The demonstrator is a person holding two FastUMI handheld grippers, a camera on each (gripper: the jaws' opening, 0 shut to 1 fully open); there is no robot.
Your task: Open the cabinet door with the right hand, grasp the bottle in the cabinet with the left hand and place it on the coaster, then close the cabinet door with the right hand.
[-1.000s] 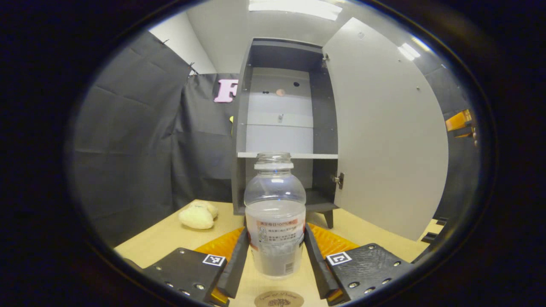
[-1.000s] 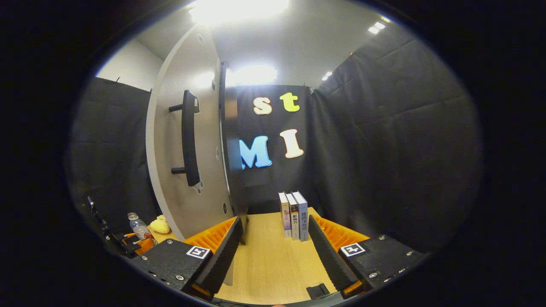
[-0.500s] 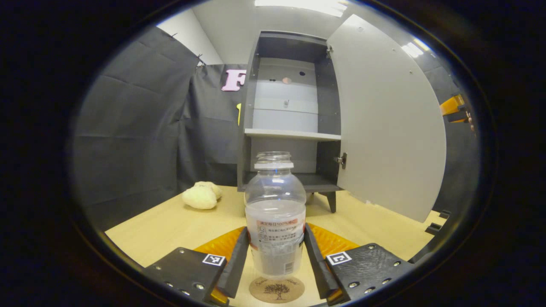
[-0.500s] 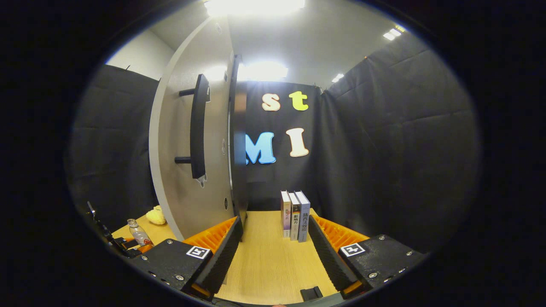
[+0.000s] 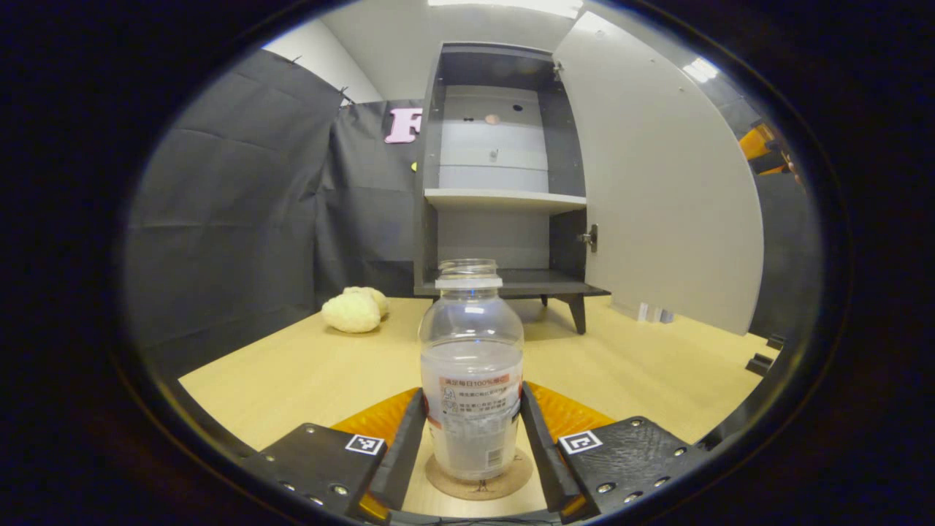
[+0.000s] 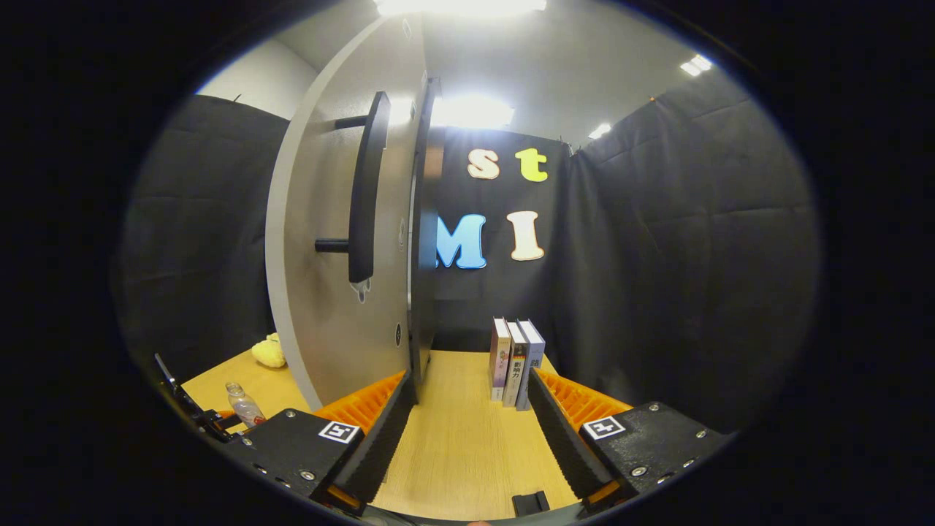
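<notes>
While the left gripper (image 5: 472, 446) fingers pinch the bottle (image 5: 471, 380) standing on the coaster (image 5: 478, 482) at bottom middle, the right gripper (image 6: 467, 431) fingers are spread over the counter (image 6: 460, 438), cabinet door (image 6: 329, 241) open.

Bare tabletop (image 5: 643, 365) lies open between the bottle (image 5: 471, 380) and the cabinet (image 5: 504, 168), whose swung-out door (image 6: 321, 241) with its handle (image 6: 361, 197) walls the left, upright books (image 6: 517, 361) standing ahead beside it.
</notes>
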